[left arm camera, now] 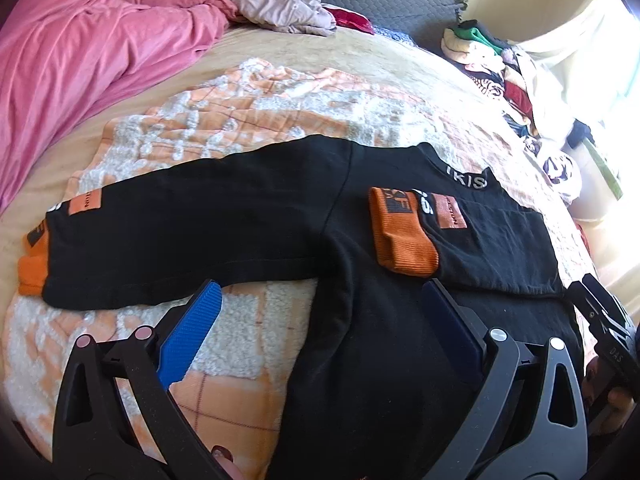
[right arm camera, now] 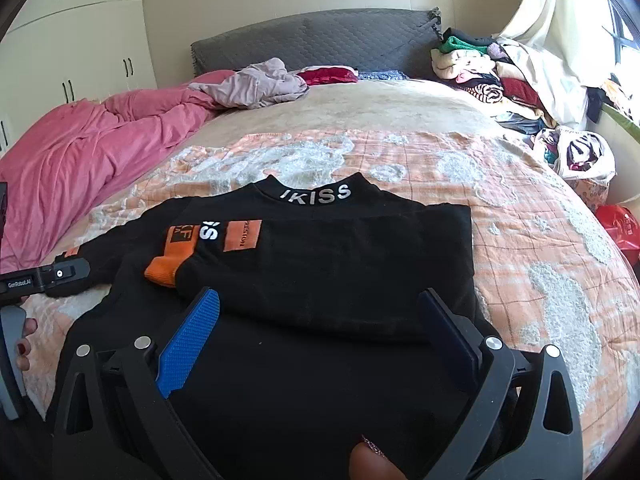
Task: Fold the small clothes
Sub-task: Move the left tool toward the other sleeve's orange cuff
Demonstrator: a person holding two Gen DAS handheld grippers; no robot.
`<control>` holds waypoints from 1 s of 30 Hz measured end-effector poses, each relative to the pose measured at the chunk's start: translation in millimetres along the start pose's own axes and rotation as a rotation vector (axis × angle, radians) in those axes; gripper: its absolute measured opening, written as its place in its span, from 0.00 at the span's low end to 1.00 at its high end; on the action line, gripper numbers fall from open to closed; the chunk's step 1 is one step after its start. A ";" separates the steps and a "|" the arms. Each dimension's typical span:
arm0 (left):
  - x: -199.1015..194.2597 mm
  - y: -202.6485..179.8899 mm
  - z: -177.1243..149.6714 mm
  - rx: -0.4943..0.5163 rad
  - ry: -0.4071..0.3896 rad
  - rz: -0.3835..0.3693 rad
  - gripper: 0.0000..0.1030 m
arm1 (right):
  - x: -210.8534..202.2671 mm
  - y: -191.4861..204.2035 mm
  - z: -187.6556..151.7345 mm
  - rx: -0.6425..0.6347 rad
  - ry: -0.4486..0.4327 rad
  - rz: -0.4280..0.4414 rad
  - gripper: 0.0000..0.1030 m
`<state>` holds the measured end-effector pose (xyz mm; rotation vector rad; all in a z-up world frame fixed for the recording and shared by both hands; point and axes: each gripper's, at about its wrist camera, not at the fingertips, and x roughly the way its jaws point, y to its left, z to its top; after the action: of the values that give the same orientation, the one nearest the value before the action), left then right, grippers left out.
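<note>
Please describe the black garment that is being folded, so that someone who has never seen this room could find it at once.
On the big bed, find the orange and white fleecy blanket spread over its near half. The black sweatshirt lies flat on it, one sleeve folded across the chest. Unlike the pink duvet and the clothes pile, it has orange cuffs and white letters on the collar.

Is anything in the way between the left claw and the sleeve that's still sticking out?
No. The left claw is open just above the black top, and nothing lies on the spread sleeve.
</note>
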<state>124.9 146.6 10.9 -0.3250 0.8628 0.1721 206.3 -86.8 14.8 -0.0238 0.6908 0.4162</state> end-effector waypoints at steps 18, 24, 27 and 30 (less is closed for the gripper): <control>-31.7 82.1 -12.9 -0.177 -0.043 0.039 0.91 | 6.0 110.0 11.4 -0.163 0.025 0.107 0.96; -35.7 110.0 -19.8 -0.235 -0.042 0.066 0.91 | 10.3 143.3 11.3 -0.214 0.040 0.138 0.96; -36.4 123.0 -23.7 -0.261 -0.037 0.085 0.91 | 13.1 156.9 10.4 -0.226 0.051 0.155 0.96; -37.9 138.3 -27.2 -0.296 -0.038 0.094 0.91 | 15.2 169.4 8.7 -0.244 0.060 0.168 0.96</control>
<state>42.7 266.1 -5.5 -0.5562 0.8160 0.3940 157.8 75.5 31.5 -0.2107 0.7007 0.6623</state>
